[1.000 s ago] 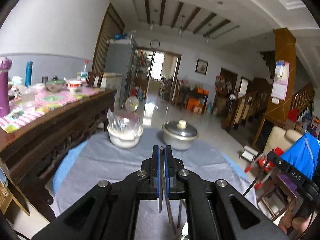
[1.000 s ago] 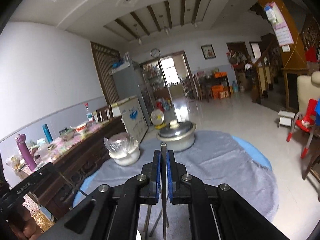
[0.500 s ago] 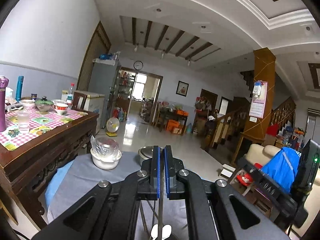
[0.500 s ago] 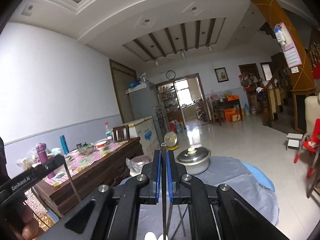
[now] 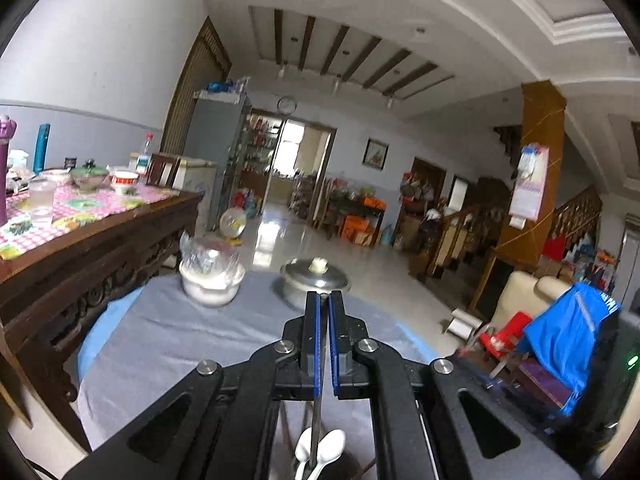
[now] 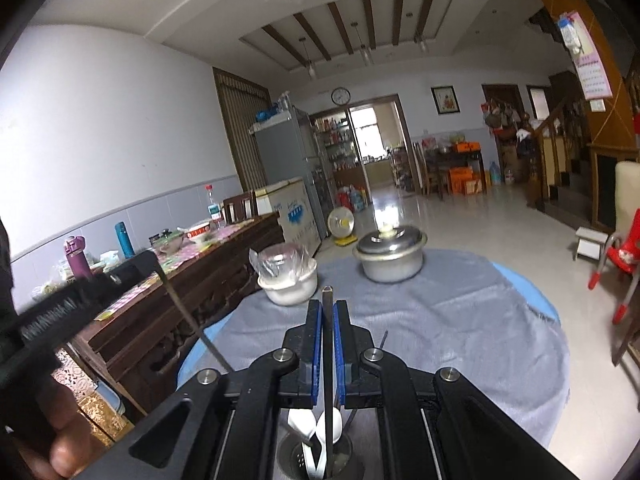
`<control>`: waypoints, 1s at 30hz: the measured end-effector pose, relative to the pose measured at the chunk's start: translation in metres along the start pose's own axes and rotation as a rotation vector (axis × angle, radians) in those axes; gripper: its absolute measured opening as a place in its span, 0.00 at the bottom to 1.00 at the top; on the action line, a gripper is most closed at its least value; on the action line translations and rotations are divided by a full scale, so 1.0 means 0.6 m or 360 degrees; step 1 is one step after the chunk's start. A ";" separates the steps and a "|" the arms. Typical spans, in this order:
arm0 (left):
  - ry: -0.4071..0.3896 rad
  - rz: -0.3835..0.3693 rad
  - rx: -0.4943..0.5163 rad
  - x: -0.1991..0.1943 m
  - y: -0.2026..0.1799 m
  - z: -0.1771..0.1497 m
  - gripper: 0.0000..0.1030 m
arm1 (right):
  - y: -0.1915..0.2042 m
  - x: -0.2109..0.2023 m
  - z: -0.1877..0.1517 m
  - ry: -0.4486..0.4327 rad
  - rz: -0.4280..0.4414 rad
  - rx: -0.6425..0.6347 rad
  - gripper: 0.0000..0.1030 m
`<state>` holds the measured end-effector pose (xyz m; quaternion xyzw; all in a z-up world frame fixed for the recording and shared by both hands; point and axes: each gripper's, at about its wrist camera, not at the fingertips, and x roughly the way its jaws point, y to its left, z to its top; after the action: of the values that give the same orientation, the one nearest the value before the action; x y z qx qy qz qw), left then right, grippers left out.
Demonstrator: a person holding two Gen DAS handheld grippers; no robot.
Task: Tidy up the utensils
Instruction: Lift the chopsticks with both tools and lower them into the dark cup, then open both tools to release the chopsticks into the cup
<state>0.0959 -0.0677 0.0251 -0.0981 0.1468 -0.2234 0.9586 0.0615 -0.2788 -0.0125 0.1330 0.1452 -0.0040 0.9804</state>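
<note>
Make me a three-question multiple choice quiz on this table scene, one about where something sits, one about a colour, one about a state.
1. Where does the white bowl sit relative to the metal pot in the right wrist view?
A. Left of it
B. Right of it
C. On top of it

2. What colour is the cloth on the round table?
A. Red
B. Grey
C. Green

3. What state is the pot in?
A. Tipped over
B. Open
C. Lid on

Answers: 1 A, the bowl stands left of the pot. 2 B, the cloth is grey. 3 C, a knobbed lid covers it.
</note>
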 end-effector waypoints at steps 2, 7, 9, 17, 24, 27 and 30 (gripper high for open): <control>0.0096 0.0004 0.0000 0.019 0.005 -0.017 0.04 | -0.004 0.007 -0.008 0.0045 0.0017 0.0019 0.06; 0.0330 0.0028 -0.0032 0.052 0.029 -0.055 0.04 | -0.011 0.023 -0.021 0.0172 0.0108 0.0075 0.09; 0.0358 0.0021 -0.0012 0.048 0.033 -0.061 0.05 | -0.018 0.022 -0.023 0.0182 0.0114 0.0108 0.20; 0.0382 0.0165 0.0166 -0.009 0.039 -0.069 0.70 | -0.036 -0.014 -0.020 0.0083 0.0040 0.0128 0.64; 0.0438 0.0359 0.0236 -0.046 0.036 -0.075 0.80 | -0.025 -0.026 -0.032 0.0264 -0.0199 -0.0039 0.65; 0.0455 0.0470 0.0344 -0.060 0.024 -0.082 0.82 | -0.015 -0.032 -0.043 0.0363 -0.0295 -0.0104 0.65; 0.0449 0.0525 0.0396 -0.072 0.016 -0.084 0.83 | -0.010 -0.050 -0.050 0.0400 -0.0314 -0.0110 0.65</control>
<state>0.0461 -0.0456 -0.0142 0.0780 0.2644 -0.0917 0.9569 0.0240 -0.2779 -0.0333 0.0837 0.2792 -0.0786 0.9534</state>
